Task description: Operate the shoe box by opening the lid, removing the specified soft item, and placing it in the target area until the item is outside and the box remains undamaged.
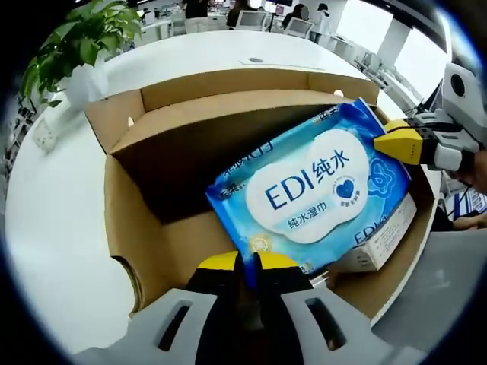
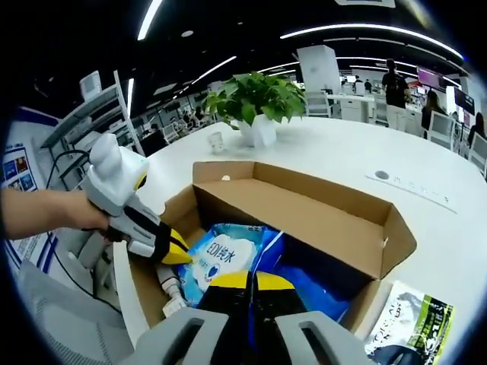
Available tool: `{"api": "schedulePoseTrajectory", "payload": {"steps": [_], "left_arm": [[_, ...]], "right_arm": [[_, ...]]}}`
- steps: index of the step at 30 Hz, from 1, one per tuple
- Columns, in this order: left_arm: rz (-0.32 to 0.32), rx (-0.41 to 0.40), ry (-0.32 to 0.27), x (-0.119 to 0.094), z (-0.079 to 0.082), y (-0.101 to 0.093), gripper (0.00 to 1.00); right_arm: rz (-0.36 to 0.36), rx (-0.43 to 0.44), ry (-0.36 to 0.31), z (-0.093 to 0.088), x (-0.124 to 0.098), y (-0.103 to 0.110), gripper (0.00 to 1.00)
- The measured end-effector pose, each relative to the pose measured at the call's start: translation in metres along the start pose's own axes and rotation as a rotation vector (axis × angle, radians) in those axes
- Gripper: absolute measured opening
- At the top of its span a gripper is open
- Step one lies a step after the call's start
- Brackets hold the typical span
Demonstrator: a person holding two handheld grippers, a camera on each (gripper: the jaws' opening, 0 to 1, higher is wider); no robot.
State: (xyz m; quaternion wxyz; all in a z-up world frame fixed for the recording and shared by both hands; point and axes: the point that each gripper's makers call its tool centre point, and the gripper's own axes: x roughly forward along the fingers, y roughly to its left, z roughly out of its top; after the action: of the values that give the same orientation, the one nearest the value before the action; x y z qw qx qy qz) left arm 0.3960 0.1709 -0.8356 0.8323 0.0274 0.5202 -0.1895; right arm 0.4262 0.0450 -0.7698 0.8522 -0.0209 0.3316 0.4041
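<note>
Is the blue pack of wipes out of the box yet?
Not yet. The wipes pack sits tilted inside the open box, with both grippers shut on its edges.

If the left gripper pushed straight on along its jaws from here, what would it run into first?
The left gripper is already shut on the near corner of the blue wet wipes pack, so that comes first. Beyond it, probably the far inner wall of the cardboard box, though depth is unclear.

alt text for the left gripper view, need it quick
Both grippers hold a blue wet wipes pack over an open cardboard box: the left gripper clamps its near edge, the right gripper its far corner. A white table lies beneath.
</note>
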Motion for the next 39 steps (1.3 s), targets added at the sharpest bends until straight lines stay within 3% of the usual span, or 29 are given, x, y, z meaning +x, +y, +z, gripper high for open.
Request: {"api": "schedulePoseTrajectory", "payload": {"steps": [13, 21, 28, 39], "left_arm": [[-0.015, -0.008, 0.004, 0.003, -0.001, -0.002, 0.04], [-0.007, -0.013, -0.029, 0.001, 0.002, 0.0, 0.0], [0.003, -0.013, -0.084, -0.013, 0.01, 0.0, 0.0], [-0.015, -0.034, -0.151, -0.029, 0.019, -0.01, 0.0]], "right_arm": [[0.005, 0.005, -0.005, -0.002, -0.001, -0.001, 0.0], [0.006, 0.021, -0.015, -0.003, -0.002, 0.0, 0.0], [0.001, 0.047, -0.029, -0.004, -0.009, -0.001, 0.0], [-0.002, 0.078, -0.052, -0.002, -0.023, -0.004, 0.0]]}}
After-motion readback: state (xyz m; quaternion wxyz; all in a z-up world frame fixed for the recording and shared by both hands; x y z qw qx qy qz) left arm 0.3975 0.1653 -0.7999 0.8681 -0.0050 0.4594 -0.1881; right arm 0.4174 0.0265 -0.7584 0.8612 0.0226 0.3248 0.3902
